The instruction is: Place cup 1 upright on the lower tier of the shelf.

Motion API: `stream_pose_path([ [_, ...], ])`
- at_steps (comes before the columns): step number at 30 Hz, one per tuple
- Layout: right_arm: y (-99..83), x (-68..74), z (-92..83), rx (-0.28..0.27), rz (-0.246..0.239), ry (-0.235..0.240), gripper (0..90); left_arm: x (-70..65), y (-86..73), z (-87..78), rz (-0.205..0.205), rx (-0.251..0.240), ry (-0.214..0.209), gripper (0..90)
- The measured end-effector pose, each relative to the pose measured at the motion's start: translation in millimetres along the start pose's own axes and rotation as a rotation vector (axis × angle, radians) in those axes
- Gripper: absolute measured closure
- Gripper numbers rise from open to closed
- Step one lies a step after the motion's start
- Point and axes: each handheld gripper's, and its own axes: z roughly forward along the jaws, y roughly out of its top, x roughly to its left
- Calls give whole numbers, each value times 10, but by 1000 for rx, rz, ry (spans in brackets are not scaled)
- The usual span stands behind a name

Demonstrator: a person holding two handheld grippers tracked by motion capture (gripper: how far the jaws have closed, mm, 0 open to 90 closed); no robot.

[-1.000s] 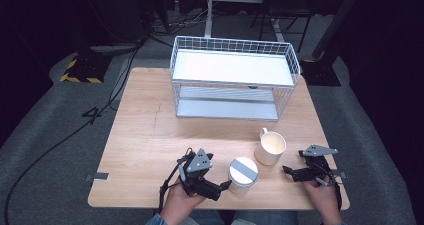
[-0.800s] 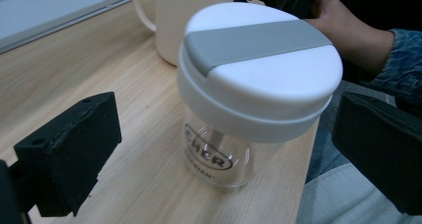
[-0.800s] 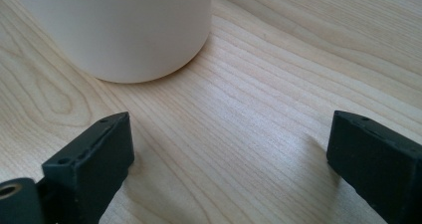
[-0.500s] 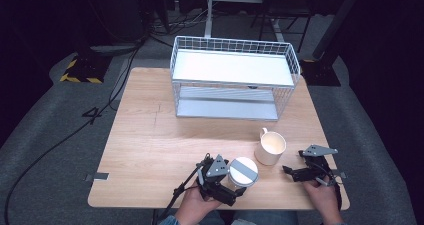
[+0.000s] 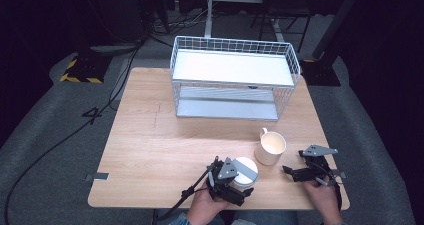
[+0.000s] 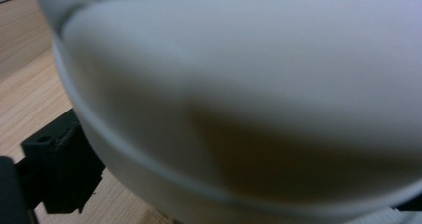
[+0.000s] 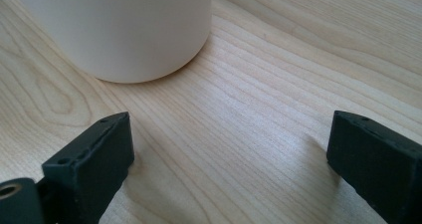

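Now left gripper (image 5: 239, 185) is at the round white lidded container (image 5: 245, 171), jaws just been closing with that container between them, one black finger (image 6: 59, 169) beside its wall; can't tell if pads press yet. Right gripper (image 5: 289, 171) sits on the light wooden table (image 5: 165, 145), fingers (image 7: 89, 159) spread wide, nothing between, cream ceramic mug (image 5: 270, 148) just ahead of its fingertips.

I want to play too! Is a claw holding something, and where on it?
The left claw has a white round container between its jaws, which have just been closing around its side; a firm grip cannot be told. The right claw is open, holding nothing.
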Motion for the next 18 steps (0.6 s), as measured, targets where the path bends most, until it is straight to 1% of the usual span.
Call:
stream_pose_path([
  [1, 0, 0, 0, 0, 0, 0, 46, 3, -17, -3, -4, -17, -9, 40],
  [2, 0, 0, 0, 0, 0, 0, 46, 6, -28, -9, -6, -26, -7, 57],
  [3, 0, 0, 0, 0, 0, 0, 46, 10, -39, -12, -10, -37, -5, 79],
  [4, 0, 0, 0, 0, 0, 0, 46, 16, -50, -10, -14, -49, -15, 114],
  [6, 0, 0, 0, -1, 0, 0, 46, 22, -69, -7, -9, -55, -11, 140],
  [9, 0, 0, 0, 0, 0, 0, 46, 18, -94, 14, 8, -63, -5, 143],
  [13, 0, 0, 0, 0, 0, 0, 46, 24, -106, 30, 11, -80, -6, 152],
  [18, 0, 0, 0, 0, 0, 1, 46, 6, -95, 49, 23, -82, 11, 164],
])
